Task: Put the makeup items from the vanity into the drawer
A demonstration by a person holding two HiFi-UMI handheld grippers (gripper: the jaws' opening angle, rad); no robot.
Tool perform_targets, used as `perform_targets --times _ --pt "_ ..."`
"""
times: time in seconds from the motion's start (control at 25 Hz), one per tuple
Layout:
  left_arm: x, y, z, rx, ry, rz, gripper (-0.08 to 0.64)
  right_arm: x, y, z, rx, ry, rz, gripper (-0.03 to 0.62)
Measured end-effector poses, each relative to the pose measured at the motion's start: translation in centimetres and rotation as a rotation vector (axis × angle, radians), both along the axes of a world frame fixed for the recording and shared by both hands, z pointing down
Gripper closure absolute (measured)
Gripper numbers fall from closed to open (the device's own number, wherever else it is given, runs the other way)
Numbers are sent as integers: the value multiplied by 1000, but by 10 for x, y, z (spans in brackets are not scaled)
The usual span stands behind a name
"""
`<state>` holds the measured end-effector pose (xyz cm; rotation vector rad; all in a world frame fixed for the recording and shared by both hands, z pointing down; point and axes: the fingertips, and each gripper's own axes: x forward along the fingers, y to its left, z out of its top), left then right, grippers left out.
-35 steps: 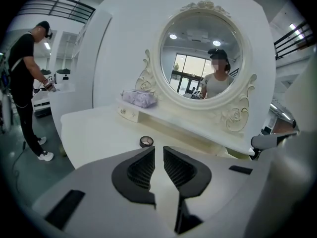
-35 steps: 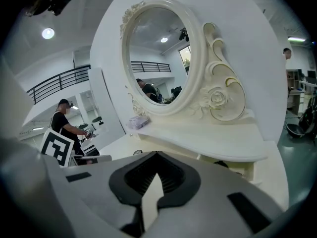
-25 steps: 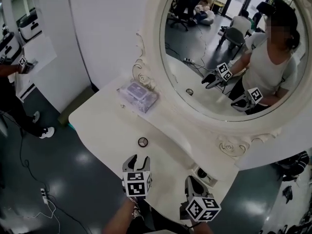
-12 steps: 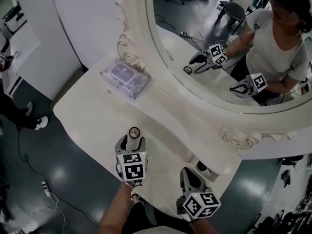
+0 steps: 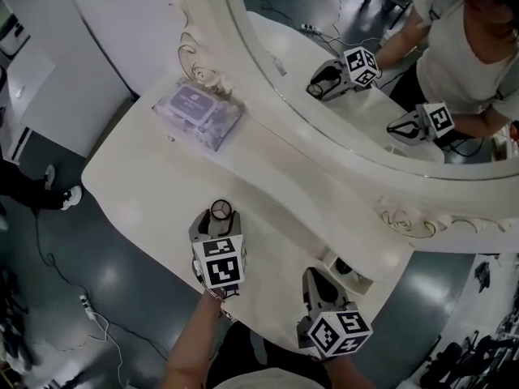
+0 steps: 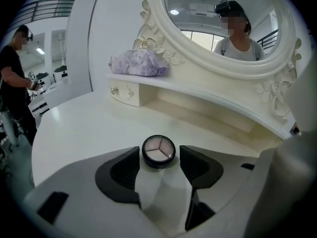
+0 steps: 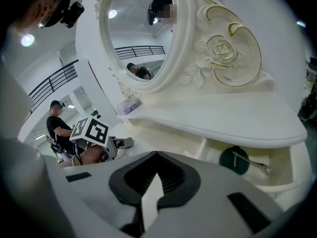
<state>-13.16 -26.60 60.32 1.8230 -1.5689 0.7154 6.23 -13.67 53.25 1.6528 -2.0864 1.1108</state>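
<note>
Left hand-held gripper (image 6: 158, 156) astride one compact (image 6: 158, 149)

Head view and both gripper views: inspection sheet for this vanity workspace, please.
Surface: white vanity top.
Job's things: round compact on the top; drawer open, dark round item inside.
Clutter: purple packet on the shelf.
Grippers: left gripper open, jaws have just been opening, compact between them unclamped; right gripper shut, empty.
Cables: power strip and cord on the floor.
Surroundings: oval mirror; a person at left.
</note>
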Motion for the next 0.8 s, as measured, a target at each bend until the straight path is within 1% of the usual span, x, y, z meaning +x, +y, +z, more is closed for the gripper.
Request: perform_targets --times 0.32,0.52,0.8 --pt "-1 -1 4 -16 -6 8 307 -3 0 3 -6 -7 1 574" --pt "-3 -4 6 -13 -16 14 334 -1 6 4 -6 -3 9 575" --pt "-4 0 4 -17 15 23 337 5 16 -3 7 8 25 575"
